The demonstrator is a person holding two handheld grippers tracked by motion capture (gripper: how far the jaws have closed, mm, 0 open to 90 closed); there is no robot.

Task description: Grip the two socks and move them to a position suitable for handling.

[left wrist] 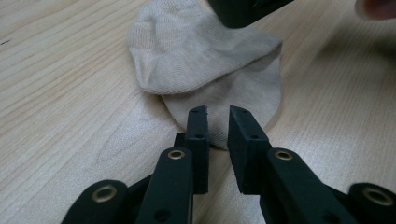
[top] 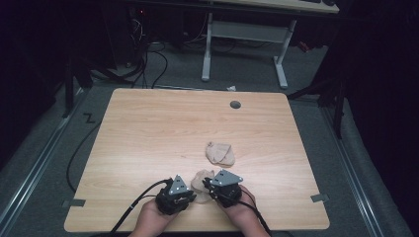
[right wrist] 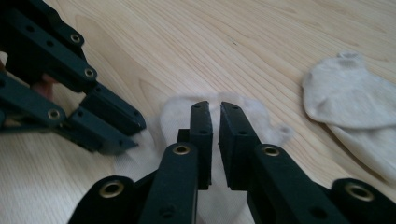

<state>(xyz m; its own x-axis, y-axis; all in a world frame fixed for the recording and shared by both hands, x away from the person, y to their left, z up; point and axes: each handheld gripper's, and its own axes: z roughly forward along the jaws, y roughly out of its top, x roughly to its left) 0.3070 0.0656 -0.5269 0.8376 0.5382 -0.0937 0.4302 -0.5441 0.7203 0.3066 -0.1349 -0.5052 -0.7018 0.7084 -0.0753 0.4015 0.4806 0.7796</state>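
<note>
Two beige socks lay on the table (top: 148,128): a folded sock (top: 220,153) at centre, and a near sock (top: 200,180) lower down, flanked for handling by the left gripper (top: 179,193) and right gripper (top: 221,186), both with jaws slightly apart, gripping nothing.

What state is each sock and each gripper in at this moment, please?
Near sock: folded over, flat on the table, between both grippers.
Far sock: folded, lying alone.
Left gripper: jaws narrowly apart, holding nothing.
Right gripper: jaws slightly apart above the near sock.
</note>
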